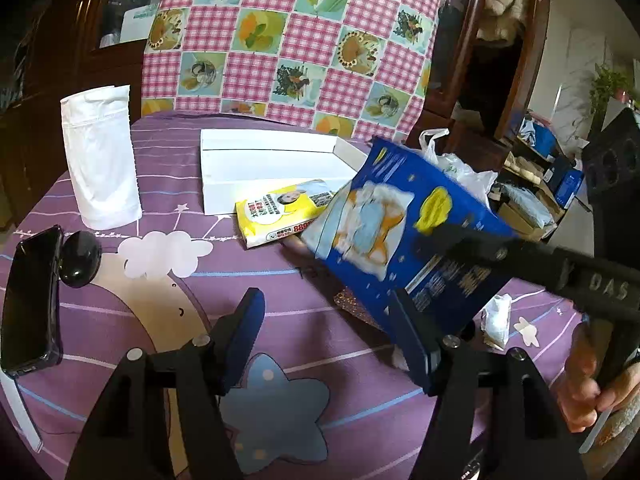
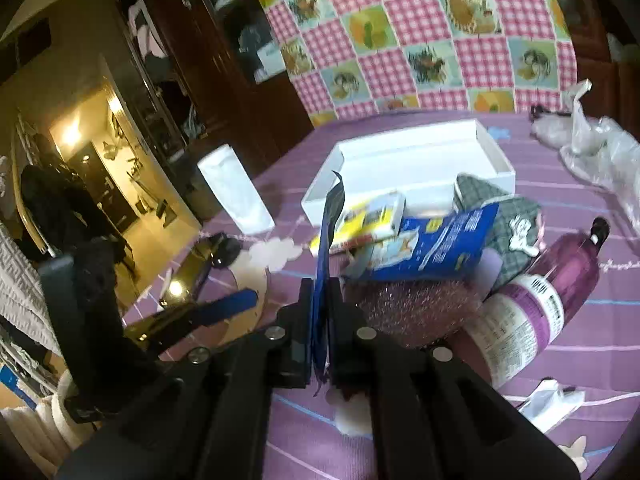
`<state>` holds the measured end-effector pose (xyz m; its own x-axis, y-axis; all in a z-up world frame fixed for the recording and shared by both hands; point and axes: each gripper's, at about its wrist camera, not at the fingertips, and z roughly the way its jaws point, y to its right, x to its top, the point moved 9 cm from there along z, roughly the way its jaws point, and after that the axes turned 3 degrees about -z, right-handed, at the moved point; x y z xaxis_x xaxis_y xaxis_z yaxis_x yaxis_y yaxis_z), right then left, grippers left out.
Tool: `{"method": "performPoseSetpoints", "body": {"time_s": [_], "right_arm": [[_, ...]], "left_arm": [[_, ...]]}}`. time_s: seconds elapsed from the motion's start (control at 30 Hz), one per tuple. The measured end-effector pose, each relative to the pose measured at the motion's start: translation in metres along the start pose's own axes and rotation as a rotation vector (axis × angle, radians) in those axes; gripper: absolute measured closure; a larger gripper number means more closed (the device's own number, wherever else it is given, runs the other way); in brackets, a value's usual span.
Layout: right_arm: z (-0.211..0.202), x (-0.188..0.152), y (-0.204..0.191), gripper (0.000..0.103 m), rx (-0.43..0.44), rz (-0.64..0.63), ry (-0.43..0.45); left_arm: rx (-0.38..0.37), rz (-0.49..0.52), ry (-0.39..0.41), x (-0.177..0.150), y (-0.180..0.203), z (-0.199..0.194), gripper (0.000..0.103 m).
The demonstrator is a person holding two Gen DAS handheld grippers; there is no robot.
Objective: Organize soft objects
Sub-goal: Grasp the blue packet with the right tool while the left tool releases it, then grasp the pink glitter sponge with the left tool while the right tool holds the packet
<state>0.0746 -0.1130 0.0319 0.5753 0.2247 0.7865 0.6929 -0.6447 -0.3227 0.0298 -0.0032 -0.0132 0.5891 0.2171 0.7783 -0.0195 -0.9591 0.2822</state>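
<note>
Blue foil fills much of what I see: one blue packet (image 1: 404,236), printed with a pale cat, is clamped edge-on in my right gripper (image 2: 320,320), whose fingers are pressed tight on its thin rim. From the left wrist view the packet hangs tilted above the purple bedsheet (image 1: 256,288), and it blocks whatever lies behind and under it. My left gripper (image 1: 328,340) stands released, nothing between its two fingers; the right-hand finger sits just beside the packet's lower corner, and I cannot tell if they touch.

One yellow packet (image 1: 280,212) lies at the front lip of the single white box (image 1: 272,160), its right end hidden by the blue one. In the right wrist view a second blue packet (image 2: 436,244) lies crumpled near a grey checked pouch (image 2: 512,220), partly covered. One purple bottle (image 2: 536,296) lies on its side. One white pouch (image 1: 100,156) stands upright, one phone (image 1: 32,300) leans at the left edge, cut off. My hand (image 1: 588,384) is blurred at the frame's edge.
</note>
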Motion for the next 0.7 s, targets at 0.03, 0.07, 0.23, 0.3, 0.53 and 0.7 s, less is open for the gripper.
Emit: {"method": "performPoseSetpoints", "body": {"time_s": [0.03, 0.07, 0.23, 0.3, 0.53, 0.7], "right_arm": [[-0.004, 0.003, 0.0, 0.096, -0.001, -0.003, 0.015], [-0.007, 0.005, 0.0, 0.096, -0.001, -0.003, 0.028], [-0.019, 0.014, 0.003, 0.096, 0.005, 0.006, 0.067], [-0.023, 0.016, 0.004, 0.096, 0.015, 0.01, 0.08], [-0.025, 0.017, 0.011, 0.096, 0.006, 0.02, 0.087], [-0.031, 0.02, 0.026, 0.096, 0.004, 0.089, 0.095]], "left_arm": [[-0.005, -0.002, 0.002, 0.0, 0.0, 0.0, 0.038], [-0.008, -0.003, 0.004, 0.001, 0.0, 0.0, 0.038], [-0.004, -0.026, -0.005, 0.0, -0.004, 0.004, 0.038], [-0.01, -0.037, -0.003, 0.001, -0.004, 0.004, 0.038], [-0.018, -0.045, -0.008, 0.0, -0.004, 0.005, 0.038], [-0.093, -0.049, -0.01, -0.002, 0.008, 0.006, 0.038]]}}
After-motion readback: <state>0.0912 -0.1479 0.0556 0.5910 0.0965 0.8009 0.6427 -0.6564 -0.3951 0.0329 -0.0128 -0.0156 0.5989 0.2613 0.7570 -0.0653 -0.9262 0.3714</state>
